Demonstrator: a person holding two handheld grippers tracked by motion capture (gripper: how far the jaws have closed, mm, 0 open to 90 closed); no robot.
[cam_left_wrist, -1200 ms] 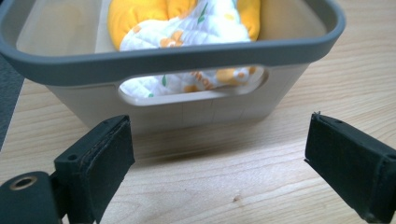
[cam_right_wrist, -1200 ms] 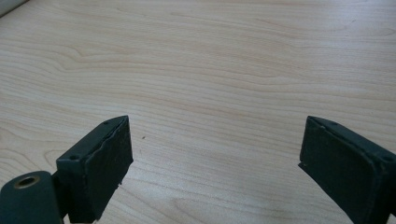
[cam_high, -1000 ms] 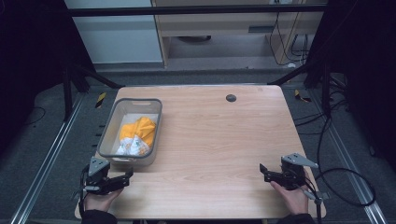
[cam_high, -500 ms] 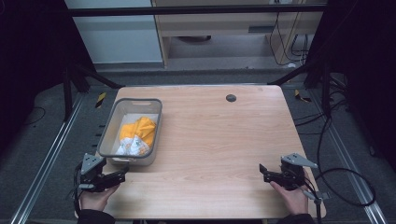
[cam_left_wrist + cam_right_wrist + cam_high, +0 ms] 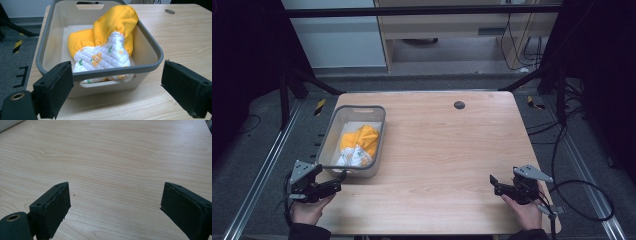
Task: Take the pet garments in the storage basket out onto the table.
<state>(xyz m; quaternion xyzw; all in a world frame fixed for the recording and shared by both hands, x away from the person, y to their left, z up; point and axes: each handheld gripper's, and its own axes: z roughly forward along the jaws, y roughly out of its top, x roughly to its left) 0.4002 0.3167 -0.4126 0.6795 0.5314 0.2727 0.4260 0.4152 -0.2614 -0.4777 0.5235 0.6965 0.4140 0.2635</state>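
A grey plastic bin (image 5: 326, 145) stands on the left part of the wooden table (image 5: 452, 150). Inside it lies a yellow and white quilted oven mitt (image 5: 357, 145) with a flower print. My left gripper (image 5: 341, 179) hovers open at the table's front left corner, just in front of the bin's near wall. In the left gripper view the bin (image 5: 150, 42) and mitt (image 5: 105, 50) sit close ahead, with the left gripper (image 5: 117, 72) holding nothing. My right gripper (image 5: 493, 183) rests open near the front right edge. The right gripper (image 5: 116, 192) faces bare wood.
A dark round grommet (image 5: 459, 105) is set in the table near its far edge. Metal frame rails (image 5: 262, 170) run along the floor on both sides, and cables (image 5: 582, 190) trail at the right.
My left gripper has shifted a little to the left, along the bin's near wall. The right gripper has hardly moved.
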